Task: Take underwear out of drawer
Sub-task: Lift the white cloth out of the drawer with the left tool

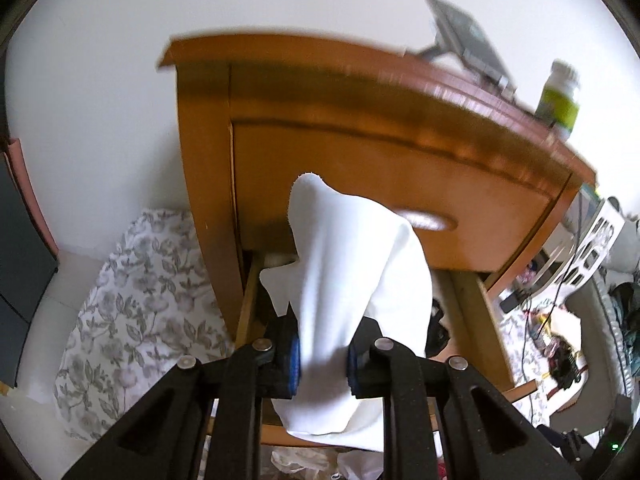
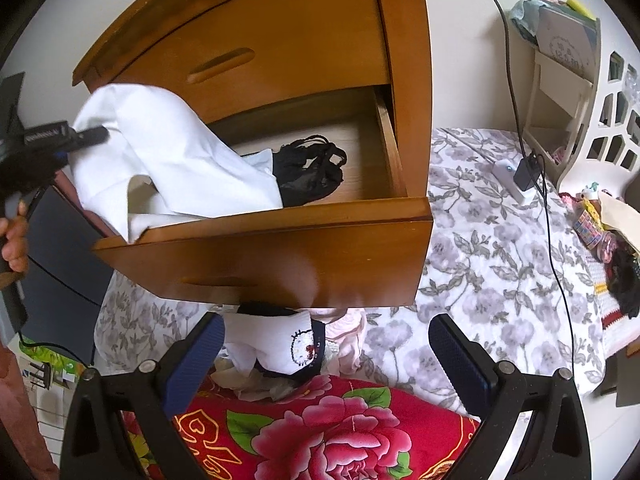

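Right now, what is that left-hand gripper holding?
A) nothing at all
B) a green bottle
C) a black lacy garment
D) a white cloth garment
D: the left gripper is pinched on the white garment, which drapes over its fingers above the open drawer, while the black lacy piece lies inside the drawer.
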Demonstrator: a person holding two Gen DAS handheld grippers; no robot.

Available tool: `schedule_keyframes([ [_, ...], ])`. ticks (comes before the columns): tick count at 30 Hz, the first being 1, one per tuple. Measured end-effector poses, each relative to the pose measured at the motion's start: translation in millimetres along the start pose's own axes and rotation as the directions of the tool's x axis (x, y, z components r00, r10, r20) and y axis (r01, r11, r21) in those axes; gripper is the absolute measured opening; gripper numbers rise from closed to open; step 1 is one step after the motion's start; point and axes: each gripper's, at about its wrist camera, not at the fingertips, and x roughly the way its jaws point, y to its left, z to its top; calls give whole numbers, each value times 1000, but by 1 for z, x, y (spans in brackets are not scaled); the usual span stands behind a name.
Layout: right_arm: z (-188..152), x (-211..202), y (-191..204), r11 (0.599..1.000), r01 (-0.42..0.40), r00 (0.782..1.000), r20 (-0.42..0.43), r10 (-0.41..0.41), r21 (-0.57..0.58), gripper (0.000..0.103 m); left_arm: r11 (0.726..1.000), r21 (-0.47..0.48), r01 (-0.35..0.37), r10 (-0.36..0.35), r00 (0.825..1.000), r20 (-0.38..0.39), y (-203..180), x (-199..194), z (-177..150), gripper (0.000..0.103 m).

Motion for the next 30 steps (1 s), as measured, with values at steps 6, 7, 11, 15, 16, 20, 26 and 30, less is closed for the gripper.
schedule_keyframes([
  [6,-2,-6,4,1000,1,1000,9,-1,-8,103,999,-12,31,-30,995,99,2,-39,7,18],
  [7,-2,-8,5,1000,0,1000,10,0,-10,103,999,-11,35,-33,992,119,2,-46,8,18],
  [11,-3,-14,8,1000,0,1000,20,1,-14,103,999,-13,46,-43,982,185,6,-72,11,18],
  [15,-5,-20,10,1000,-1,1000,30,2,-19,103,998,-20,53,-47,971,236,4,-99,15,18],
  [16,-5,-22,11,1000,-2,999,33,2,-20,103,998,-23,56,-48,966,253,6,-107,16,18],
  [20,-7,-26,15,1000,-4,999,39,5,-26,103,997,-36,63,-49,951,306,12,-130,16,18],
  [26,-8,-33,20,999,-9,999,48,11,-36,103,997,-36,64,-46,927,372,19,-166,13,18],
  [30,-11,-38,24,999,-13,998,57,16,-44,103,998,-22,67,-53,916,397,18,-184,8,18],
])
